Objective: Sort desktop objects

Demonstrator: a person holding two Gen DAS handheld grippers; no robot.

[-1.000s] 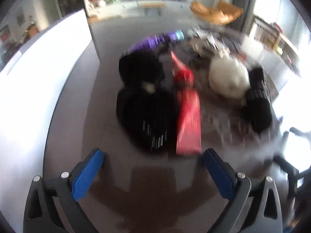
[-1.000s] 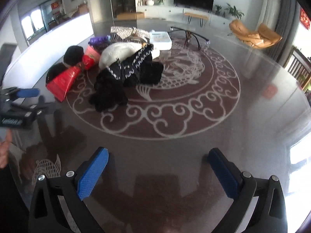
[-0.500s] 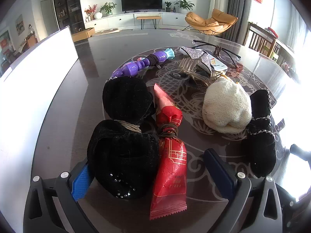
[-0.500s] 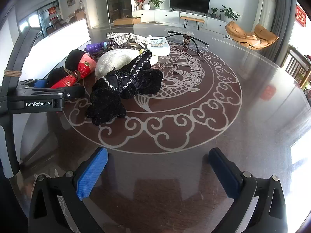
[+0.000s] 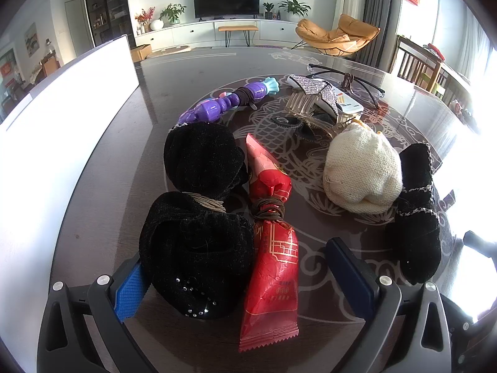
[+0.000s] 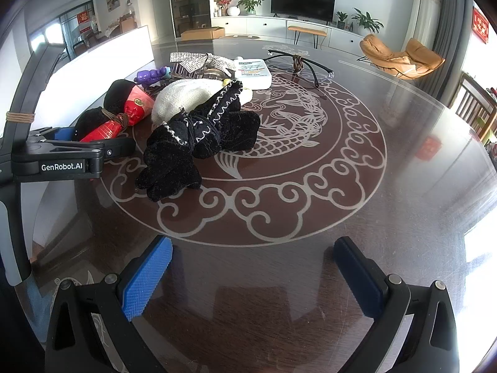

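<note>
Black velvet bundle: on the table, its near end between the spread fingers of the left claw, touching the left pad
Red snack packet: beside the bundle, also inside that claw's gap
Right claw: wide apart over bare table, gripping nothing
Hard to see: bundle's near edge hides part of the left pad
Look: fuzzy black cloth, cinched with tan cord, rhinestones at the near end
</note>
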